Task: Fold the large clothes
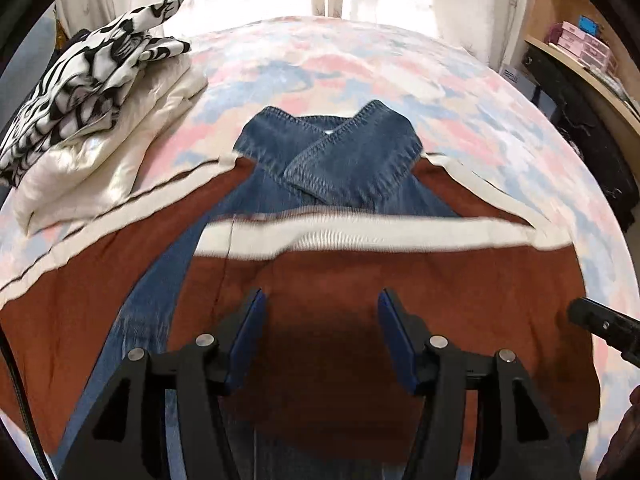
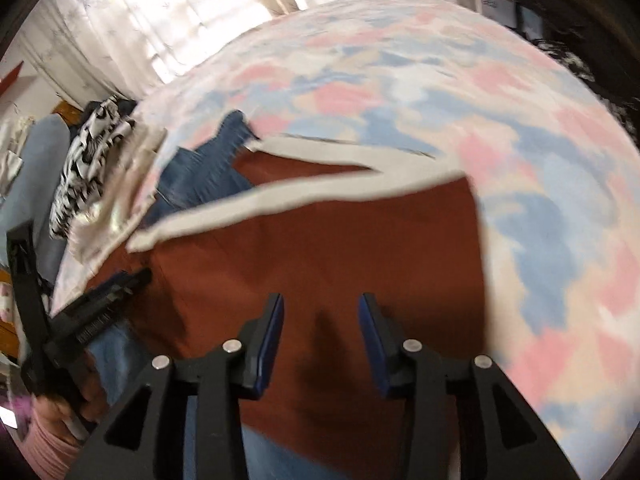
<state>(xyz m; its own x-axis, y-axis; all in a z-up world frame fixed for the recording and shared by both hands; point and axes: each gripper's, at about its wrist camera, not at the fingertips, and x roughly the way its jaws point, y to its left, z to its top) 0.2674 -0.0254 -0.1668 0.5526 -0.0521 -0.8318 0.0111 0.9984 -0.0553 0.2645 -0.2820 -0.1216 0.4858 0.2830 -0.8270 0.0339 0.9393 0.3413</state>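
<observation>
Here my left gripper (image 1: 320, 320) hangs over the rust-brown garment (image 1: 340, 280), its blue-padded fingers (image 1: 248, 336) spread wide with nothing between them; whether the tips brush the cloth I cannot tell. My right gripper (image 2: 320, 324) also stands well apart, empty, above the same brown cloth (image 2: 320, 240); its dark tip shows at the right edge of the left view (image 1: 600, 324). The garment lies spread on the bed (image 1: 500, 120), its cream band (image 1: 380, 232) folded across; denim (image 1: 332, 152) with crossed flaps pokes out beyond that band. Left of the denim, a stack of folded clothes (image 1: 92, 128) sits on the bed, cream below, black-and-white print on top.
</observation>
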